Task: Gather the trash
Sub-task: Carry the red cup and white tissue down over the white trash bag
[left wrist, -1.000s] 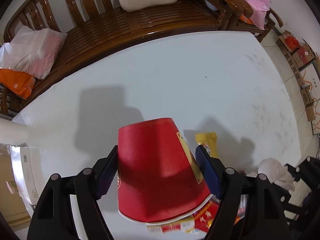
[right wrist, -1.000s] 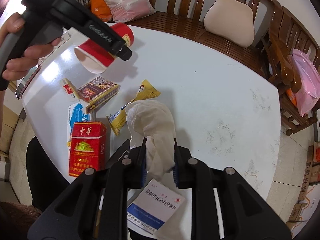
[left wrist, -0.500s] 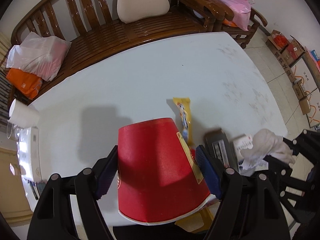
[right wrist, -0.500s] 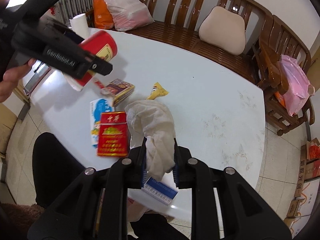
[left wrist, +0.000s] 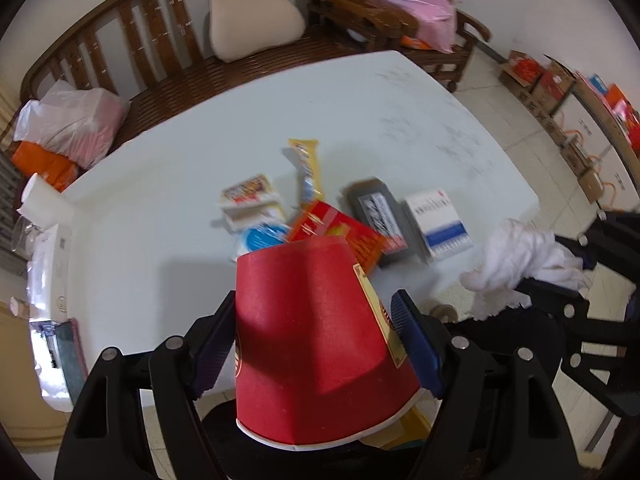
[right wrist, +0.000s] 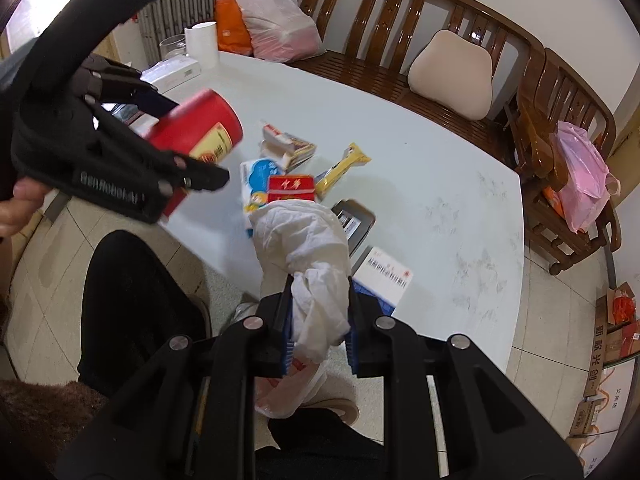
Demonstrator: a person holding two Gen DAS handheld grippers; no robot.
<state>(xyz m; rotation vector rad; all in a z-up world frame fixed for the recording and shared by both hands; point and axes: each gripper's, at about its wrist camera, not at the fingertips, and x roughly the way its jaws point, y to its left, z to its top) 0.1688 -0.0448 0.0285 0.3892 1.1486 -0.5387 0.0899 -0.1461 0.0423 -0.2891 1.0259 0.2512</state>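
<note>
Left wrist view: left hand-held gripper [left wrist: 316, 332] clamps one red cup [left wrist: 312, 344], right hand-held gripper [right wrist: 318, 320] one tissue wad [right wrist: 308, 248]

The red cup [left wrist: 312, 332] hides part of the red packet [left wrist: 340, 236], and the blue-and-white packet's [left wrist: 260, 240] print is blurred.

Bright even indoor light, motion blur on the table [left wrist: 168, 208] litter, fisheye-bent edges, dark corners

A wooden bench [right wrist: 400, 80] curves behind the white table [left wrist: 360, 112] on pale floor tiles [right wrist: 540, 320].
</note>
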